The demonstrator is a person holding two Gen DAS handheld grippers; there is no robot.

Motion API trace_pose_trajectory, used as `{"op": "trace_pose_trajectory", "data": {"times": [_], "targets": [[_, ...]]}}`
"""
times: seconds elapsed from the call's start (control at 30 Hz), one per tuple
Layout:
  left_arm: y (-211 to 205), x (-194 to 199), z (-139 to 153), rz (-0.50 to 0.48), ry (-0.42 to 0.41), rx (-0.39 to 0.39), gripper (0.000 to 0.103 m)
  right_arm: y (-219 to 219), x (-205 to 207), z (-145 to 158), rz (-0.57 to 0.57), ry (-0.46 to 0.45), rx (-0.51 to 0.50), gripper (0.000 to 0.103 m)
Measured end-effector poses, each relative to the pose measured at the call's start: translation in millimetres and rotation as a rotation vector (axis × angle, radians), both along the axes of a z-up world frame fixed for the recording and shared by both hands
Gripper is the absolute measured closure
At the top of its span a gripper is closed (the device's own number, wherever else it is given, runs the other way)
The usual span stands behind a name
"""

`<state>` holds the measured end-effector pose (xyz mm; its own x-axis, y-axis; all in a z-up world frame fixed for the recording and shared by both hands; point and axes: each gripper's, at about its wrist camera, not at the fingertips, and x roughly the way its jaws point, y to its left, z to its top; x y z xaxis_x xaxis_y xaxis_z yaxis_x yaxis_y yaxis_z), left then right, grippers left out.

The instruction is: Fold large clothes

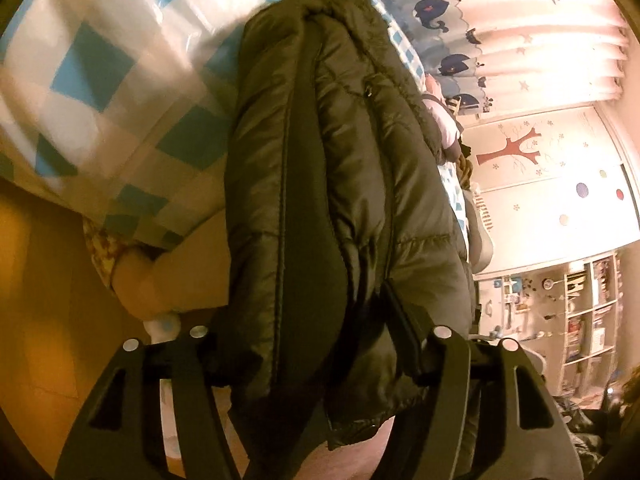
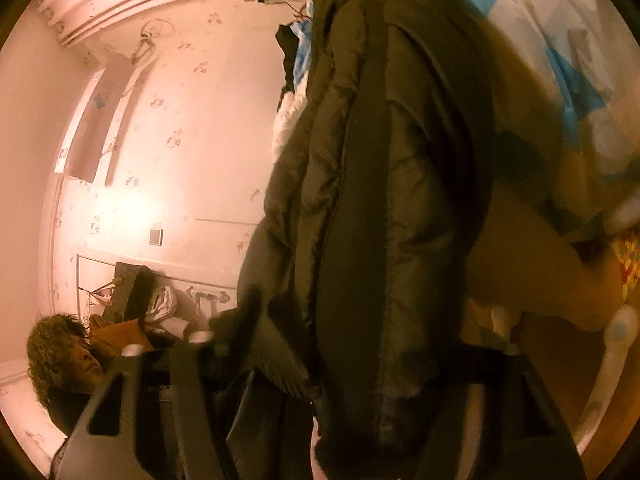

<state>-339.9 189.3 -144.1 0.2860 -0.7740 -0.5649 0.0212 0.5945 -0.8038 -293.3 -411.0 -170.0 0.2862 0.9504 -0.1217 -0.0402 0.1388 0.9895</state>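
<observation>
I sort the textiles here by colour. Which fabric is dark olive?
The puffer jacket held in the left claw. The bedsheet is blue-and-white checked; the curtain shows whales.

Checked bedspread (image 1: 96,80), whale curtain (image 1: 452,12), bookshelf (image 1: 588,312)

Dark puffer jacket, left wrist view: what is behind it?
Behind the dark puffer jacket lies a blue-and-white checked bedspread, with a whale-print curtain beyond. The bed directly behind the jacket is covered.

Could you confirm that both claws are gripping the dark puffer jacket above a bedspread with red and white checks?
Not quite: the bedspread has blue and white checks, as the left wrist view shows. The rest holds: the left claw and the right claw each grip the dark puffer jacket.
</observation>
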Motion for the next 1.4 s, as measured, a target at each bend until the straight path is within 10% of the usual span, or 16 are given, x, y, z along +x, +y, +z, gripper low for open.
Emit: {"op": "trace_pose_trajectory", "data": {"times": [0.17, 0.4, 0.7, 1.07, 1.4], "targets": [[-12.6, -3.9, 26.0, 0.024, -0.068, 0.182, 0.087, -8.7, -6.6, 9.3, -0.082, -0.039, 0.004, 0.084], [-34.2, -12.9, 85.2, 0.023, -0.211, 0.346, 0.095, -15.7, -13.5, 35.1, -0.158, -0.151, 0.112, 0.085], [-16.2, -31.4, 148.5, 0.046, -0.335, 0.128, 0.095, -12.7, -20.0, 97.3, -0.192, -0.336, 0.215, 0.085], [18.5, -56.6, 147.6, 0.123, -0.328, -0.078, 0.095, -17.5, -40.5, 113.9, -0.273, -0.411, 0.363, 0.084], [23.0, 2.5, 176.6, 0.172, -0.374, -0.184, 0.095, -32.7, 13.7, 139.0, -0.297, -0.442, 0.356, 0.083]]}}
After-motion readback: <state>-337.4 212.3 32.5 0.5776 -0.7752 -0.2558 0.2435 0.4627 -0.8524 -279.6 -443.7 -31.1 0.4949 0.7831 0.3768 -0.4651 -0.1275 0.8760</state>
